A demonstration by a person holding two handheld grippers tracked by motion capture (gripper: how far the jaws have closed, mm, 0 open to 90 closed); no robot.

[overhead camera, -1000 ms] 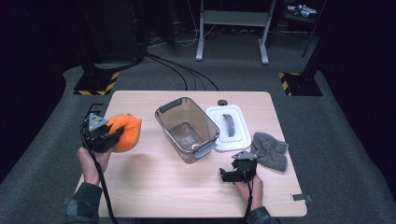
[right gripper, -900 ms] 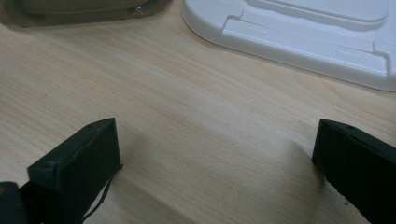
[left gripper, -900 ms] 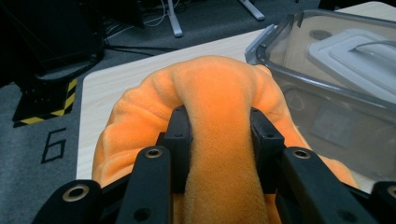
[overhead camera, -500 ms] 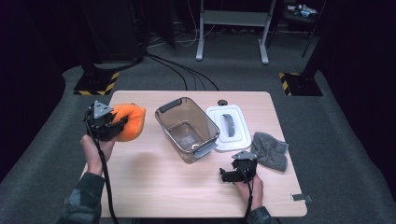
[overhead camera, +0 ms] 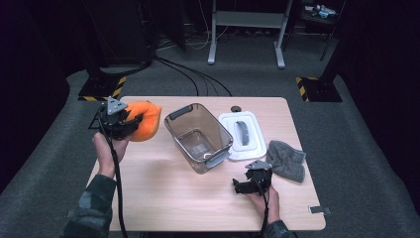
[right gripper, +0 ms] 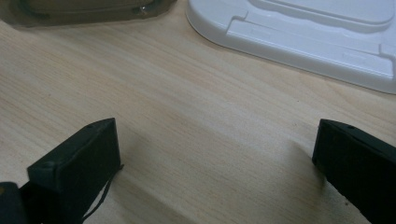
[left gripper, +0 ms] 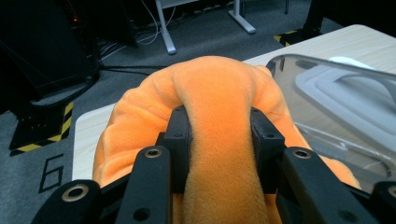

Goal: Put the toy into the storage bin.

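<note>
The left gripper (left gripper: 219,140) has its two black jaws pressed on a fold of the soft orange cloth (left gripper: 215,93). The fold is pinched tight between them and the rest of the cloth puffs out around the jaws. In the high view the left gripper (overhead camera: 130,119) holds the orange cloth (overhead camera: 144,120) up over the left edge of the tabletop (overhead camera: 163,198), near the far left corner. A second ago the cloth sat lower and closer to the person; now it is higher and a bit farther along that left edge, closer to the clear tub (overhead camera: 198,136). The grip looks just the same as before.

The clear tub stands open in the middle of the tabletop, turned at a slant. Its white lid (overhead camera: 242,135) lies flat just beside it, toward the far right corner.

The right gripper (right gripper: 215,158) has its jaws spread wide with only bare wood between them. It holds nothing. In the high view the right gripper (overhead camera: 250,182) rests low near the front edge, toward the right side, and it has not moved since before. The grey cloth (overhead camera: 287,159) lies in a heap close to it, near the right edge. The white lid's rim (right gripper: 299,42) is just ahead of the right jaws.
</note>
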